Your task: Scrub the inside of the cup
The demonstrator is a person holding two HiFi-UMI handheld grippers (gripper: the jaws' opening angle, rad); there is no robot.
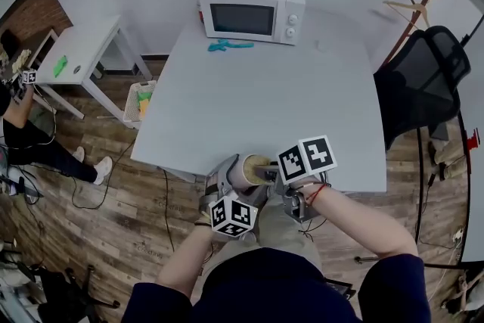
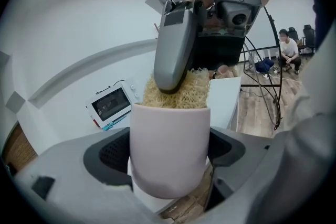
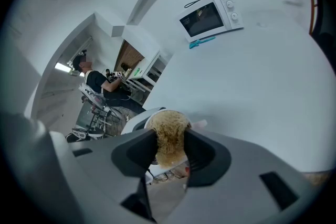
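Clamping the cup (image 1: 247, 171) by its sides, the left gripper (image 2: 169, 157) holds it just off the near edge of the counter (image 1: 272, 102), mouth toward the other gripper. To its right, the right gripper (image 3: 170, 150) has its jaws closed on a straw-coloured scrubber (image 2: 197, 93), which sits in the cup's mouth. To scrub well, I judge the pad should press against the inner wall, turn around it and reach the bottom, with the left jaws gripping firmly so the cup cannot twist or slip.
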